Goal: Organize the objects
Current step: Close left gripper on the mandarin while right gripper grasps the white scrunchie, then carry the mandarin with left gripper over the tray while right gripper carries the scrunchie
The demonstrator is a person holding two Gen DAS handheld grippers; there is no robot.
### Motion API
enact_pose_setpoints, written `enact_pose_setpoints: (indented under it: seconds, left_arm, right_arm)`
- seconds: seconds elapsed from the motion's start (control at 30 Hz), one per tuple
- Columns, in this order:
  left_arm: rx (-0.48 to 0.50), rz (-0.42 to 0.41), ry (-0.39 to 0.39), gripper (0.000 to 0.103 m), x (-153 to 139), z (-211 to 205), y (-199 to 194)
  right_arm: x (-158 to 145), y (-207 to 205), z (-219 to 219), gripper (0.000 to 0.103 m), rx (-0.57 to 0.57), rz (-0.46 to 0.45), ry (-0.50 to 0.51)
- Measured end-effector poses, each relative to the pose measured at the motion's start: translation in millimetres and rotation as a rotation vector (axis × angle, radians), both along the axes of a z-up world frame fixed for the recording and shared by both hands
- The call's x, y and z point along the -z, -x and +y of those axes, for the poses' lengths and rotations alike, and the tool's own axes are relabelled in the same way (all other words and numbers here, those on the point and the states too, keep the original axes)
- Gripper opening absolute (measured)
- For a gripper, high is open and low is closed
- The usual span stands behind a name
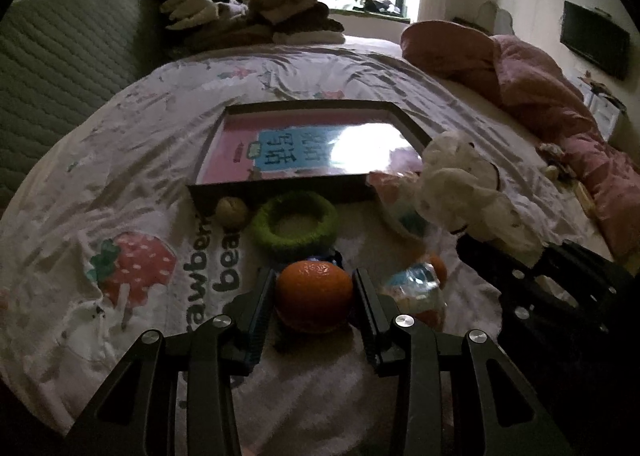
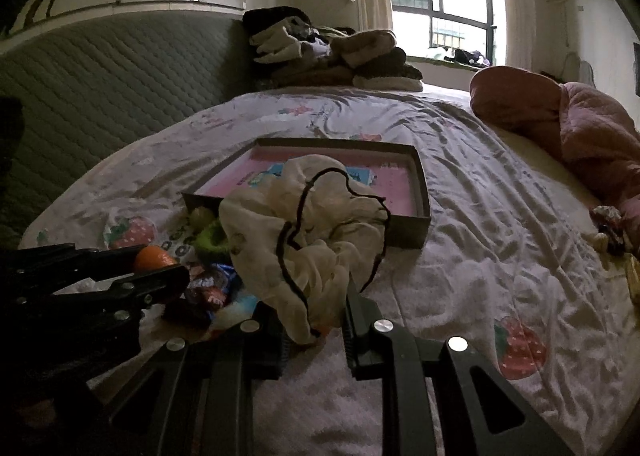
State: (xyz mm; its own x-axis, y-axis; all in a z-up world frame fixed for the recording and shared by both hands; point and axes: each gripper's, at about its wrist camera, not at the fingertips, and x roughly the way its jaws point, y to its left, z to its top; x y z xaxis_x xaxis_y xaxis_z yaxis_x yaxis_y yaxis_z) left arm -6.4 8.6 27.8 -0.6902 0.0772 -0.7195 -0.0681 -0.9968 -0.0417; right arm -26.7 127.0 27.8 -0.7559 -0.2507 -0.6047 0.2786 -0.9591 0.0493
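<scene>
Only left view: walnut (image 1: 232,212) | left gripper (image 1: 314,296) pinching orange (image 1: 314,296)

Left gripper (image 1: 314,292): matte black, ribbed inner finger (image 1: 260,308) faces, triangular cutouts in linkage arms, silver round screws at pivots. Right gripper (image 2: 314,320): same build.

Folded clothes (image 2: 332,52) by the headboard (image 2: 104,96) — pink quilt (image 2: 580,128) beside.
</scene>
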Motion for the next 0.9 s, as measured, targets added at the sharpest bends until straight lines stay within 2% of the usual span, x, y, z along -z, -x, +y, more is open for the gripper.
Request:
enact_pose_setpoints:
  seconds: [0.9]
  left_arm:
    - [-0.126, 0.094, 0.083, 0.040, -21, -19, 31]
  right_arm:
    - [-17, 24, -16, 0.022, 0.065, 0.065, -0.019]
